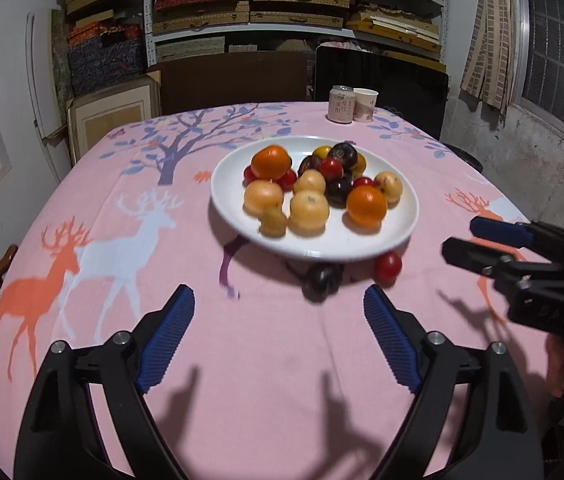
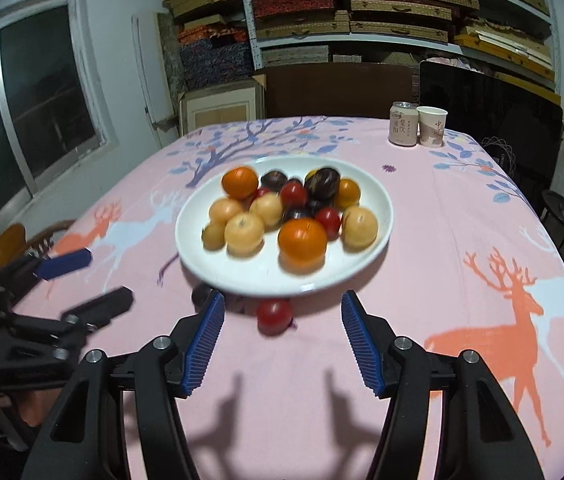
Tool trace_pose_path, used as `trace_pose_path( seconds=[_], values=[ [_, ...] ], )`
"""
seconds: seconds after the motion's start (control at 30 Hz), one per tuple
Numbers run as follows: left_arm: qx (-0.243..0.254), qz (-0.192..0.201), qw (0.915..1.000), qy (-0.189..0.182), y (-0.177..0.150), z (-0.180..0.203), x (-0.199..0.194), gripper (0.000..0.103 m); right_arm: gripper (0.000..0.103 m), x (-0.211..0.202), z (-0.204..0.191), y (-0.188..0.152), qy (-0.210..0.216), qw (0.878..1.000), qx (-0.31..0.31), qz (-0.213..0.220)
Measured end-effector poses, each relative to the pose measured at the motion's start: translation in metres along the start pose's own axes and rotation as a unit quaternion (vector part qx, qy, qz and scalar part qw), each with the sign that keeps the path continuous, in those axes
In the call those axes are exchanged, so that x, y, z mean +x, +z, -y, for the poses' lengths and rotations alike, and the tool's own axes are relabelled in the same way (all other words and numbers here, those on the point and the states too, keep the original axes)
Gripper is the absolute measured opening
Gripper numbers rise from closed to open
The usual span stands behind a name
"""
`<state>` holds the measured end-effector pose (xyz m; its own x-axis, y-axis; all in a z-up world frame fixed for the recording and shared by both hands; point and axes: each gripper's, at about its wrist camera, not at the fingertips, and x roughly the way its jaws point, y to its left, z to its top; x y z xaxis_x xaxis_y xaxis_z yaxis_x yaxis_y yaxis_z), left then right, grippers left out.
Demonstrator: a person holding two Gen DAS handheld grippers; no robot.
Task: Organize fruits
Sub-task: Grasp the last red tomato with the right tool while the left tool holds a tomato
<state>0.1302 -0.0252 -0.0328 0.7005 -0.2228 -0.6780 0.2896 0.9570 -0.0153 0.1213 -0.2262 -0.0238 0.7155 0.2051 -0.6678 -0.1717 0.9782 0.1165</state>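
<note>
Beyond right tongs [image 2: 282,344] — red tomato [image 2: 274,315]

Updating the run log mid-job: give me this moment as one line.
left gripper open, empty | right gripper open, empty | plate heaped with fruit | red tomato, dark plum loose on tablecloth by plate

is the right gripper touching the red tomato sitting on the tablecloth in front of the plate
Apart. The right wrist view shows bare cloth between the right gripper and the red tomato.
</note>
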Motion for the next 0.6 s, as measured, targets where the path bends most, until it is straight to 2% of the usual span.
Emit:
trace_pose_path(
  seconds=[0.07, 0.17, 0.23, 0.6],
  values=[
    [-0.009, -0.002, 0.9999, -0.006, -0.012, -0.003, -0.009, 0.084, 0.061, 0.011, -0.007, -0.009, -0.009, 1.000, -0.004, -0.016],
    [-0.006, -0.004, 1.0000, -0.002, -0.025, -0.002, -0.017, 0.084, 0.052, 0.031, -0.012, -0.012, -0.013, 0.999, -0.003, -0.042],
    [-0.008, -0.005, 0.9999, -0.003, -0.028, -0.003, -0.019, 0.084, 0.042, 0.045, -0.013, -0.010, -0.016, 0.998, -0.002, -0.057],
    [-0.010, -0.009, 0.9999, -0.006, -0.021, -0.002, -0.014, 0.084, 0.040, 0.084, -0.022, -0.006, -0.042, 0.995, -0.010, -0.090]
  ],
)
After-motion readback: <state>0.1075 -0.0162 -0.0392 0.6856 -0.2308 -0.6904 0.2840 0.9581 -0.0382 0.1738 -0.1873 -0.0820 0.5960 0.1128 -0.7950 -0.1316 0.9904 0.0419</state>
